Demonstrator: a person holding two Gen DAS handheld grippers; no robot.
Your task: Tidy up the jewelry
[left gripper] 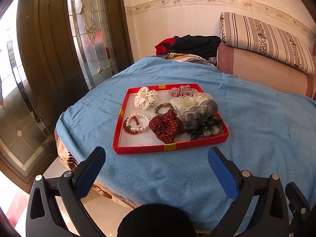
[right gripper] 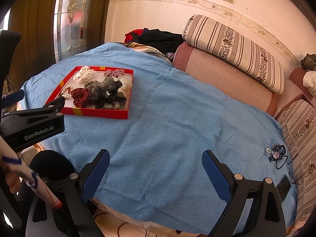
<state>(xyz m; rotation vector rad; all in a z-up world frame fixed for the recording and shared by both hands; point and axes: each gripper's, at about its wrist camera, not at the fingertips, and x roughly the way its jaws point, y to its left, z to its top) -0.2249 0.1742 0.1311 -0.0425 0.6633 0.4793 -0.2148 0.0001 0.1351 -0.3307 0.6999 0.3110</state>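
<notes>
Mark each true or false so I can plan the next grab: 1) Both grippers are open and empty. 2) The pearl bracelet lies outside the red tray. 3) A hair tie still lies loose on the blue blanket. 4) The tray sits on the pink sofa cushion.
1) Left gripper and right gripper are open, empty: true.
2) False: the pearl bracelet lies inside the red tray.
3) True: a blue hair tie lies on the blue blanket.
4) False: the tray sits on the blanket.

light: bright daylight from glass door (left gripper: pixel 86 45), left | shadows: soft | edges: fisheye-warped, dark corners | focus: sharp
</notes>
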